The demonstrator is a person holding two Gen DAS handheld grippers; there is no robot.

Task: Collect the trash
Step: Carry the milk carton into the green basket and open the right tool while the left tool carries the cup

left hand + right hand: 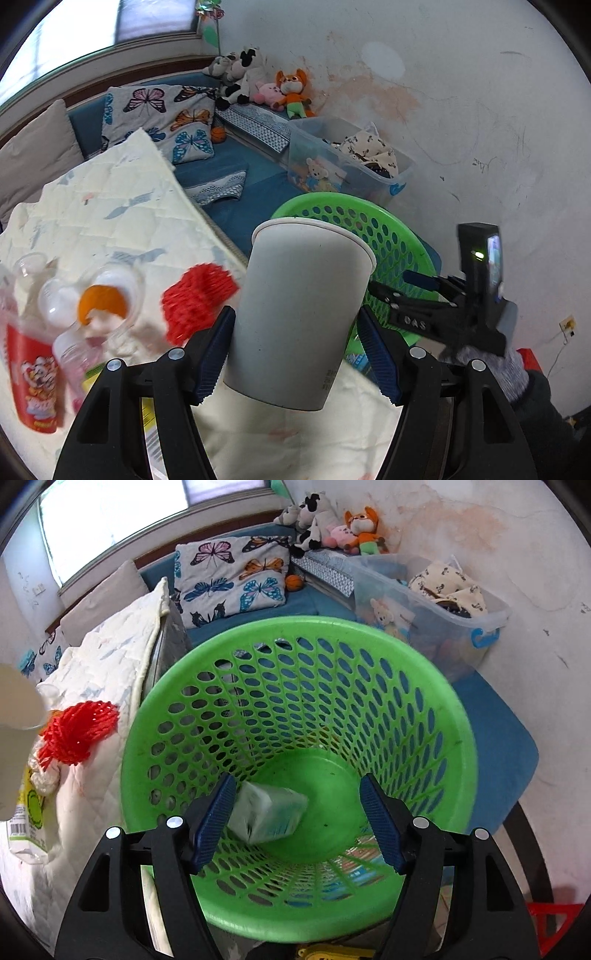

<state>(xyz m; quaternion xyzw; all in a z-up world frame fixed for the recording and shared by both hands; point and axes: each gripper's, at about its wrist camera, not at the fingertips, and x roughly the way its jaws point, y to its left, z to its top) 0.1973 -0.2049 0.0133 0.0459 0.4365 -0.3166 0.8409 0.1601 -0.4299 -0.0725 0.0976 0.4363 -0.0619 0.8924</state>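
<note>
Left wrist view: the left tongs (299, 354) pinch a white paper cup (301, 314) between both blue pads, which press on its lower wall. The cup stands slightly tilted, mouth away from the camera. Behind it stands the green perforated basket (388, 236), partly hidden by the cup. To the left, a cream quilted cover (110, 206) carries loose trash: a red foam net (195, 302), a clear plastic shell with an orange piece inside (103, 302), a red printed cup (31, 376) and a clear bottle (74, 362), all blurred. At the right edge, the right tongs (384, 291) reach over the basket rim, held by a hand in a grey knit glove (495, 365). A clear storage bin (351, 158) stands beside the wall, just behind the basket.

Right wrist view: the right tongs (297, 819) are spread and point down into the green basket (461, 716). A pale wrapped packet (269, 816) lies on the basket floor; it appears beside the left pad, and no pad presses on it. The red foam net (74, 731) lies on the cream cover (110, 657) just left of the basket rim. The white cup (14, 731) enters at the left edge, blurred. A butterfly-print cushion (229, 579) and plush toys (332, 524) rest on the blue seat behind.
</note>
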